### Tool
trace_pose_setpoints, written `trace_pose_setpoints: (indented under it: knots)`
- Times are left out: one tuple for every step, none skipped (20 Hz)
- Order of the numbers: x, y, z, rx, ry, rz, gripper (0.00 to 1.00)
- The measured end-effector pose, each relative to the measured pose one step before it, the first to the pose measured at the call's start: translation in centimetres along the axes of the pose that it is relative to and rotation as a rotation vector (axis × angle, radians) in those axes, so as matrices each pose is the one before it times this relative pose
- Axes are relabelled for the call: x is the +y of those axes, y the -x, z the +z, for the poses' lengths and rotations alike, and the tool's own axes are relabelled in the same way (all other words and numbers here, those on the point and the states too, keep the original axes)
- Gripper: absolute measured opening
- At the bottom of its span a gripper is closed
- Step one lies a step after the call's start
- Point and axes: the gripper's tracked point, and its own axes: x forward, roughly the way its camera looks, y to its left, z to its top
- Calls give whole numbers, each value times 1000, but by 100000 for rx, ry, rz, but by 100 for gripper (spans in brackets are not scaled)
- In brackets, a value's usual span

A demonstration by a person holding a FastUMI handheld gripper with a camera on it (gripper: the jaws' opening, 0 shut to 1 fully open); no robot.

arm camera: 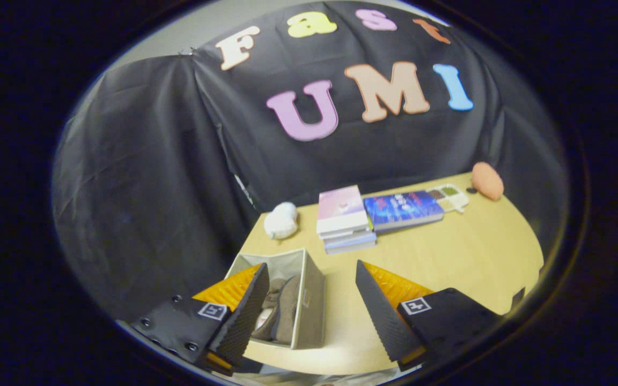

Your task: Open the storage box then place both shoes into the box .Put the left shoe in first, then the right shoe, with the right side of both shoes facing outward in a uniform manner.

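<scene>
On a pale wooden table [448, 252] inside the booth, the open storage box [309, 300] stands near the front edge with two brown shoes [282, 311] resting side by side inside it, soles upright. The gripper [309, 305] hangs just above and in front, its fingers spread wide apart and holding nothing; one finger overlaps the box's near corner. Both shoes appear to be packed, so the task looks finished or very nearly so, though which way each shoe faces cannot be judged from this angle. Beyond the box lie a stack of books [344, 220], a blue book [403, 210], a white plush toy [281, 221] and an orange object [487, 180], all well apart from the work.
</scene>
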Motion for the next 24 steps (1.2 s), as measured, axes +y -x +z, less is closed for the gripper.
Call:
trace_pose_setpoints:
  knots:
    - [-376,827,1318,-4799,2366,-1012,100]
    - [-451,817,1206,-4054,2292,-1187,100]
    - [-394,801,1157,-3309,1953,-1288,100]
    - [-391,811,1289,-3552,1145,-1409,100]
    - [-410,530,1085,-2747,956,-1353,100]
    - [-388,417,1098,-2832,666,-875,100]
    - [-377,381,933,-2245,281,-776,100]
    - [-303,280,708,-1882,399,-454,100]
    - [-408,425,685,-1962,364,-881,100]
    - [-366,233,553,-1072,611,-299,100]
    - [-269,315,456,-1218,286,-71,100]
    - [-160,244,528,-1513,-158,-10,100]
    - [-207,171,491,-903,-375,-275,100]
    - [-325,7,88,-903,-608,-680,100]
    - [-393,223,248,-659,-547,-566,100]
    - [-535,-105,-398,-727,-376,-572,100]
    - [-209,178,96,-440,-158,-584,100]
    - [-122,13,-89,-202,81,-262,100]
    - [-74,100,46,-461,-13,-2,100]
    - [38,224,114,-384,-76,362,100]
    - [-5,172,124,-464,-118,246,100]
    - [-175,309,154,-305,-114,-94,100]
    - [-158,243,9,-224,-64,-348,100]
    - [-387,93,-19,-356,-29,-695,100]
